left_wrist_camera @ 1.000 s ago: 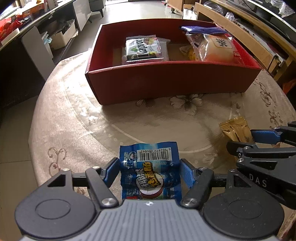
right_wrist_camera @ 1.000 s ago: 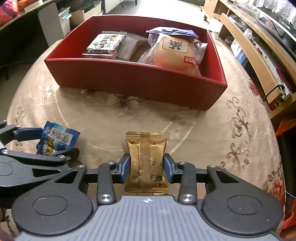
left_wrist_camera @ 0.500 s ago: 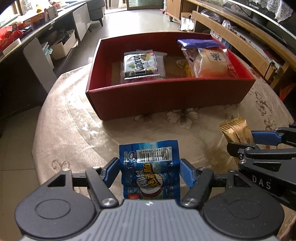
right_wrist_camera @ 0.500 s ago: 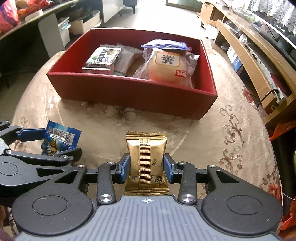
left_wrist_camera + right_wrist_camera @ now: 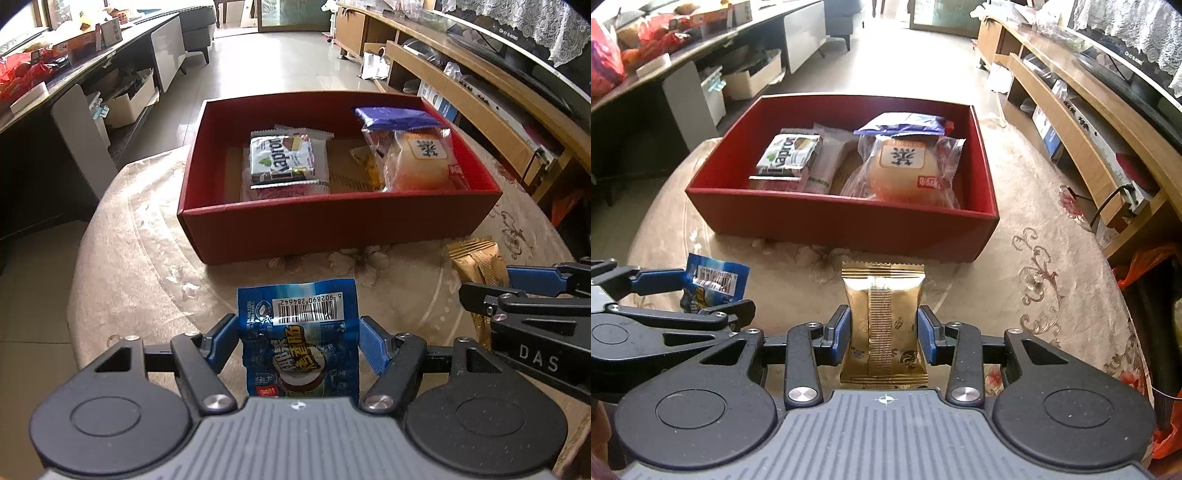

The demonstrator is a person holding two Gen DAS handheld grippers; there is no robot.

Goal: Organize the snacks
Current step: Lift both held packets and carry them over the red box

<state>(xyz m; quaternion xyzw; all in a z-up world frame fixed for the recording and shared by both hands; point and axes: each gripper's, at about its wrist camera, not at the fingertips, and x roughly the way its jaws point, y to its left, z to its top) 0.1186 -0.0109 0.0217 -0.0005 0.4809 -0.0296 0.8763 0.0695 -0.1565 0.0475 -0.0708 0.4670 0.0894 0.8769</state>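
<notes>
- The left gripper (image 5: 298, 341) has its blue pads clamped on the sides of a crinkly blue packet (image 5: 300, 336), glossy foil with a white barcode label reading 6 902890 284642 and yellow Chinese lettering.
- The right gripper (image 5: 882, 330) is clamped on a gold packet (image 5: 882, 325), a flat pillow shape with crimped ends and a ribbed seam down the middle.
- Both packets sit between the pads, above the round table (image 5: 1034, 266), whose beige cloth has floral scrollwork.
- Beyond them stands a rectangular red box (image 5: 332, 229) of matte card.
- Inside the box, a green-and-white wafer pack (image 5: 282, 162) reads "Kapron"; a clear-wrapped round bun (image 5: 905, 171) carries a Chinese character label, with a dark blue pouch (image 5: 395, 117) behind it.
- Only the left view shows the barcode digits; only the right view shows the gold packet's seam.
</notes>
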